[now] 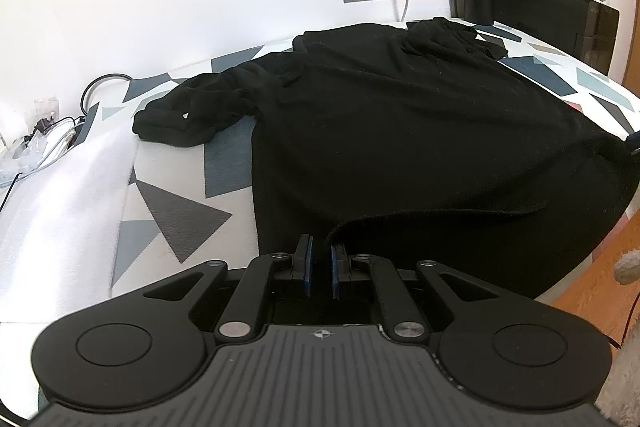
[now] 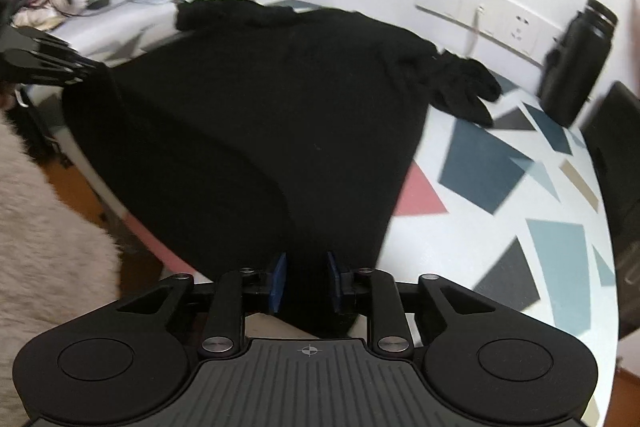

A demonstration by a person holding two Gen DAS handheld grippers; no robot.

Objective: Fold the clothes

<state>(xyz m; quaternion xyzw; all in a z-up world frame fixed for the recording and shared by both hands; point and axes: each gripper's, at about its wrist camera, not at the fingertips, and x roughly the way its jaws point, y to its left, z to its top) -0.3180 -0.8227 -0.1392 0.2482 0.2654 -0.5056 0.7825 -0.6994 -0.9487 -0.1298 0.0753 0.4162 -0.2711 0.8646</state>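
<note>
A black long-sleeved garment (image 1: 380, 115) lies spread over the patterned bench (image 2: 500, 195), its hem draping off the near edge, where the left tongs (image 1: 321, 259) are clenched on the hem's left corner and the right tongs (image 2: 306, 279) grip cloth at the right corner.

Black long-sleeved top (image 1: 380, 115) spread flat on patterned table, hem overhanging near edge.
</note>
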